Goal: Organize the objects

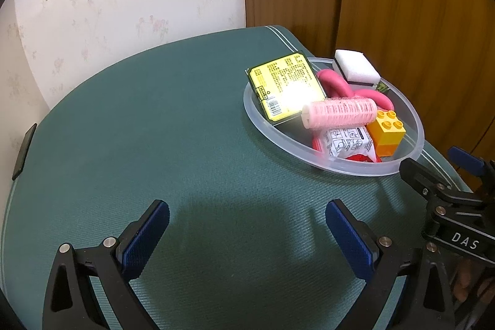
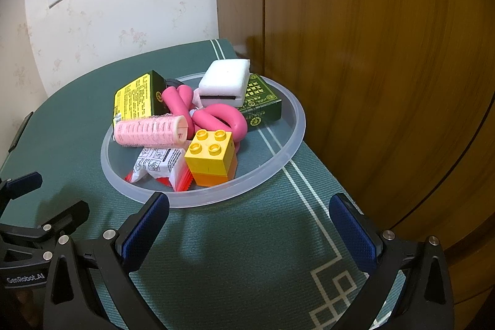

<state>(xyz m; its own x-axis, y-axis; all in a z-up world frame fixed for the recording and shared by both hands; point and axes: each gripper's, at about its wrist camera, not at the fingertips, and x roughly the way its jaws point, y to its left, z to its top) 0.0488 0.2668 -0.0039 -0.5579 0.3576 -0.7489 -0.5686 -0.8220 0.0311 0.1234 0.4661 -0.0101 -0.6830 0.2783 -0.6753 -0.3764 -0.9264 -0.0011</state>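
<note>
- The left gripper has its fingers spread wide, holding nothing, over bare green tablecloth.
- The right gripper is spread equally wide and empty; its left finger sits just before the bowl's near rim.
- The clear bowl holds a yellow block, pink hair roller, pink tube, white sponge, two green boxes and a wrapped snack.

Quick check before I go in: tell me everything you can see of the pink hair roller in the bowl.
The pink hair roller is a cylinder wrapped in fuzzy mesh, with a pale plastic core showing at its open end. It lies on its side atop the pile in the clear bowl, resting against the yellow-faced box, above the white snack packet and beside the yellow brick. Neither gripper touches it.
</note>
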